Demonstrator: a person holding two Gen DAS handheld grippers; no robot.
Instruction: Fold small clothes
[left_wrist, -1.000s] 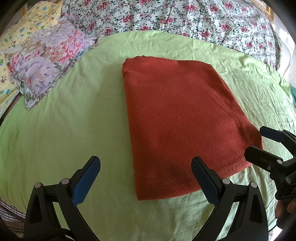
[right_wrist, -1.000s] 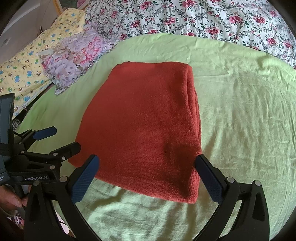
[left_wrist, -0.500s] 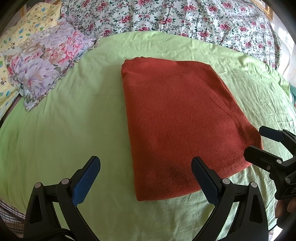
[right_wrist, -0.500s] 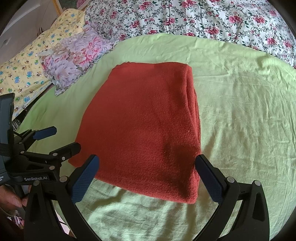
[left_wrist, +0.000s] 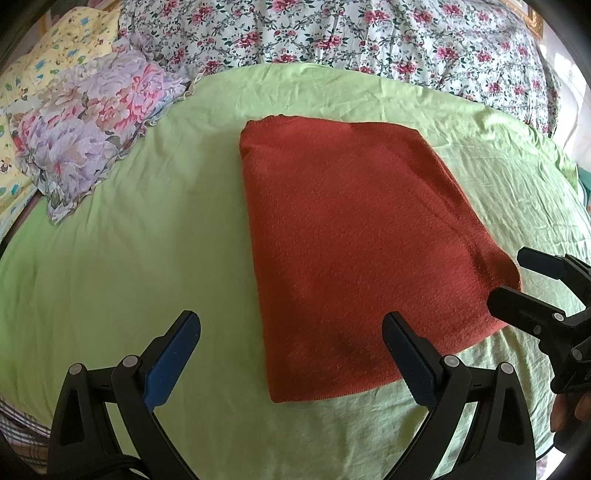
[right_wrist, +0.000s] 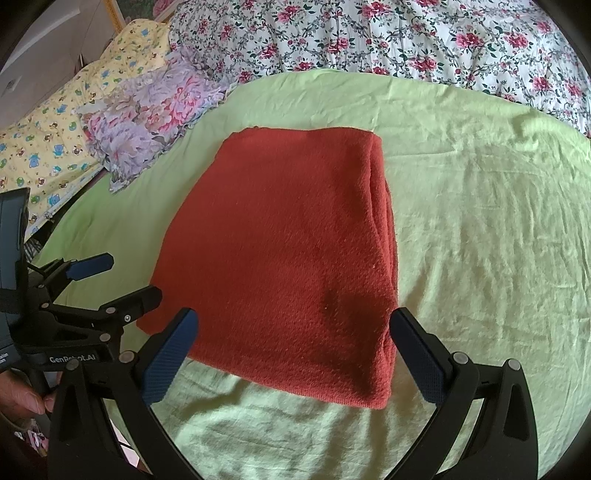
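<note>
Two claws hung over the near edge of the bed, both with their blue-padded fingers spread wide apart and holding nothing. The left claw (left_wrist: 291, 354) straddled the near left corner of the folded rust-red garment (left_wrist: 354, 236), while the right claw (right_wrist: 295, 354) framed its near right corner, where the stacked layers showed along the side. The garment (right_wrist: 288, 251) lay flat as a neat rectangle in the middle of the light green sheet (left_wrist: 129, 240). A lilac floral pillow (left_wrist: 88, 133) sat well apart at the far left, and a rose-print cover (right_wrist: 424, 40) ran along the far edge.
</note>
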